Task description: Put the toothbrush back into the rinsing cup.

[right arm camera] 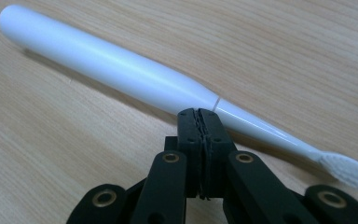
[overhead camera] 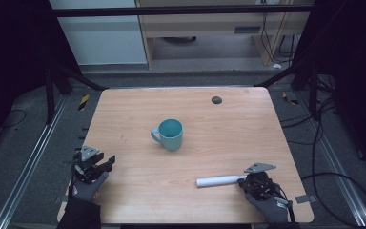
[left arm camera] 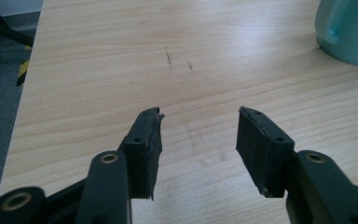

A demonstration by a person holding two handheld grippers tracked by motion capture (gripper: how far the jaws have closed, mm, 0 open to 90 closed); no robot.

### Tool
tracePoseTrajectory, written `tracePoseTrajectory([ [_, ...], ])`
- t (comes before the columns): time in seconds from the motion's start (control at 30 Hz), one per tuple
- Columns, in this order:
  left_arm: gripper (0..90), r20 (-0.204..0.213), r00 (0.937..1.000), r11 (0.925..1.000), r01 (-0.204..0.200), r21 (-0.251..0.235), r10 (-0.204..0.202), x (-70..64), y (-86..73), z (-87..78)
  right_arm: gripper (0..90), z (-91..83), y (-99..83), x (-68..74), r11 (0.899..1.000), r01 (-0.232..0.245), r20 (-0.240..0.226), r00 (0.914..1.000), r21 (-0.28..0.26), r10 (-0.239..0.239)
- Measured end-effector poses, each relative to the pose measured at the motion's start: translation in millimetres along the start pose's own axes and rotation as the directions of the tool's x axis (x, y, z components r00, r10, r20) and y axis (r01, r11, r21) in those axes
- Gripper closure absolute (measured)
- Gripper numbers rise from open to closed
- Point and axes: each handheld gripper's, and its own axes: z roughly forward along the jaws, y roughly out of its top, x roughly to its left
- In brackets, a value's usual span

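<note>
A teal mug point(overhead camera: 170, 134) stands upright at the middle of the wooden table point(overhead camera: 133, 109), handle to the left; its side shows at the top right of the left gripper view point(left arm camera: 349, 30). A white toothbrush point(overhead camera: 217, 181) lies flat near the front right, its bristle head toward my right hand. My right gripper point(overhead camera: 242, 181) is shut with nothing between its jaws; its tips point(right arm camera: 200, 112) sit right against the near side of the toothbrush point(right arm camera: 121, 70), at the neck. My left gripper point(overhead camera: 108, 163) rests at the front left, open and empty point(left arm camera: 198, 116), pointing toward the mug.
A small dark round disc point(overhead camera: 216, 99) lies near the table's far edge. Faint pencil marks point(left arm camera: 169, 59) are on the wood ahead of the left gripper. Dark floor, rails and cables surround the table.
</note>
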Motion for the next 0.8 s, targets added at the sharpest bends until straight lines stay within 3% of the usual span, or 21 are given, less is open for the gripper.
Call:
tracePoseTrajectory([
  [0.8, 49.3, 0.0, 1.0, 1.0, 0.001, 0.002, -0.001, 0.4, 0.2, 0.9, 87.7, 11.3, 13.7, -13.5, 0.999, -0.04, 0.064, 0.9971, -0.019, 0.041],
])
